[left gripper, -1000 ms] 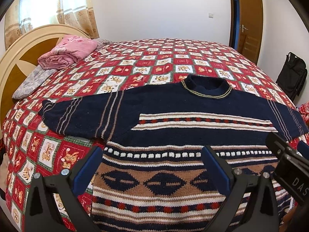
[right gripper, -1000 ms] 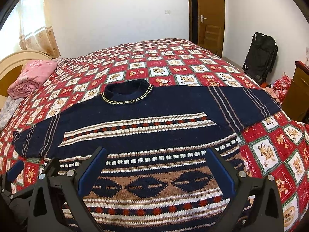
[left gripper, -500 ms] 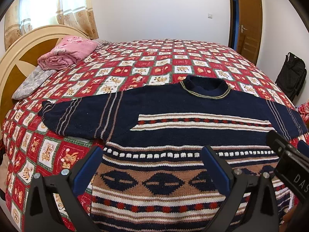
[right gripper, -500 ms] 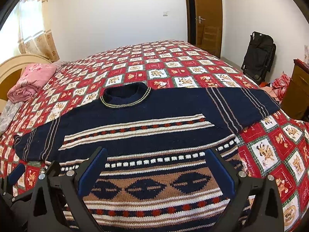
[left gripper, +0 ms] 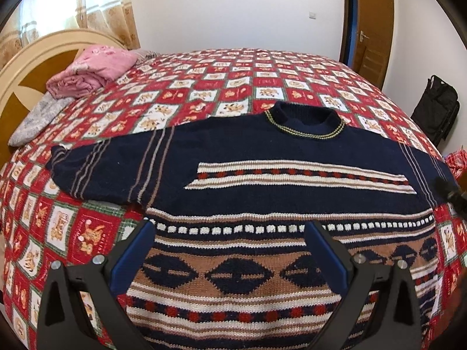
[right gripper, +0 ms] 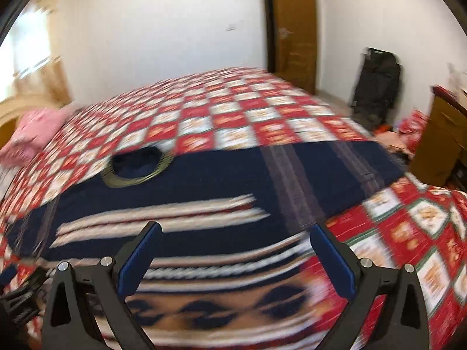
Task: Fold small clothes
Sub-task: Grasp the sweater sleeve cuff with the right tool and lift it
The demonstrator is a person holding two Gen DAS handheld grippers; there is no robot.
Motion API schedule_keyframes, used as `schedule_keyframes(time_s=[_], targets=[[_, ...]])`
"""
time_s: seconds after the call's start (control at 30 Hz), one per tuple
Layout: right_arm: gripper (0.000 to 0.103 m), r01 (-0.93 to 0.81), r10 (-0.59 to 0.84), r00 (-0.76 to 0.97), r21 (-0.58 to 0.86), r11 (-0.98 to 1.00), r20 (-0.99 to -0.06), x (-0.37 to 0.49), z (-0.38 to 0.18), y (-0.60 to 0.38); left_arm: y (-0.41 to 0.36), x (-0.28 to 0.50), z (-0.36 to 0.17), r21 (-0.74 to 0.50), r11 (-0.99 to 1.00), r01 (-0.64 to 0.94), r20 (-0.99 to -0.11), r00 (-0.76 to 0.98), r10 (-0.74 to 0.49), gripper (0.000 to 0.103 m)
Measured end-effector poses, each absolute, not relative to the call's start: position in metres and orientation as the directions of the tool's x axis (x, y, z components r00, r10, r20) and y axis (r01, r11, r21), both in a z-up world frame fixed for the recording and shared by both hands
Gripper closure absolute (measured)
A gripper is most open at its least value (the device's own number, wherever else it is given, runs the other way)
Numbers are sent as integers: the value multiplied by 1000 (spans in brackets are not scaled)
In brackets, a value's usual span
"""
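A navy knitted sweater (left gripper: 262,151) with tan, white and red patterned bands lies flat on the bed, face up, both sleeves spread out, collar at the far side. It also shows, blurred, in the right wrist view (right gripper: 221,180). My left gripper (left gripper: 233,253) is open and empty, hovering over the sweater's lower left part near the hem. My right gripper (right gripper: 236,250) is open and empty above the sweater's right side, near where the right sleeve (right gripper: 344,166) joins the body.
The bed has a red and white patchwork quilt (left gripper: 221,87). A folded pink blanket (left gripper: 93,70) and a grey cloth (left gripper: 38,116) lie by the headboard at left. A black bag (right gripper: 376,84), a wooden cabinet (right gripper: 437,143) and a door (right gripper: 294,26) stand on the right.
My right gripper has swung quickly to the right and forward toward the right sleeve, blurring its view. My left gripper has shifted slightly. The sweater has not moved.
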State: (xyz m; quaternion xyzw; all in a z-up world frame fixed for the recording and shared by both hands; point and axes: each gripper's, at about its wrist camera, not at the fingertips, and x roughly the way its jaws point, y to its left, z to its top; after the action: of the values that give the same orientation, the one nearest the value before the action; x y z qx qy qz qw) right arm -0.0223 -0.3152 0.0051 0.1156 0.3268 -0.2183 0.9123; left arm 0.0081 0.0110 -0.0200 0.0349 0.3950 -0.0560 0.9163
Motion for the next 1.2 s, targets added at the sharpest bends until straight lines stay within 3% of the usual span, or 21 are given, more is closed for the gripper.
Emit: schedule_keyframes(time_s=[0.1, 0.17, 0.23, 0.27, 0.4, 0.5, 0.7, 0.87, 0.97, 1.03, 1.1, 1.2], targets=[[3, 557, -338, 655, 129, 821, -676, -23, 4, -388, 7, 12, -24, 10, 992, 130, -733, 675, -81, 0], [13, 621, -332, 619, 184, 762, -712, -23, -2, -440, 2, 14, -26, 19, 990, 137, -734, 674, -79, 0], [40, 694, -349, 567, 205, 690, -746, -25, -10, -495, -3, 15, -28, 34, 989, 143, -735, 674, -73, 0], [44, 725, -348, 545, 220, 653, -763, -26, -16, -526, -6, 16, -30, 37, 988, 150, -736, 672, -75, 0], [46, 803, -356, 493, 258, 537, -794, -34, -35, -607, -14, 22, -33, 38, 985, 166, -742, 665, -83, 0], [45, 827, -332, 524, 375, 420, -784, -48, -49, -651, -19, 28, -33, 37, 985, 171, -740, 667, -88, 0], [45, 825, -199, 541, 469, 316, -817, -34, -86, -696, -32, 47, -37, 53, 986, 161, -762, 644, -64, 0], [45, 806, -151, 573, 519, 286, -806, -21, -105, -714, -43, 56, -37, 70, 987, 148, -760, 648, -43, 0], [47, 758, -135, 649, 624, 190, -748, -24, -121, -727, -51, 58, -40, 92, 985, 149, -764, 645, -26, 0], [69, 708, -130, 705, 686, 166, -697, -26, -127, -731, -55, 59, -42, 105, 982, 154, -768, 640, -18, 0], [83, 669, -150, 743, 724, 168, -652, -32, -126, -731, -60, 60, -44, 118, 980, 162, -776, 631, -11, 0], [91, 657, -209, 754, 722, 217, -623, -37, -110, -727, -64, 60, -44, 124, 978, 169, -779, 627, -9, 0]])
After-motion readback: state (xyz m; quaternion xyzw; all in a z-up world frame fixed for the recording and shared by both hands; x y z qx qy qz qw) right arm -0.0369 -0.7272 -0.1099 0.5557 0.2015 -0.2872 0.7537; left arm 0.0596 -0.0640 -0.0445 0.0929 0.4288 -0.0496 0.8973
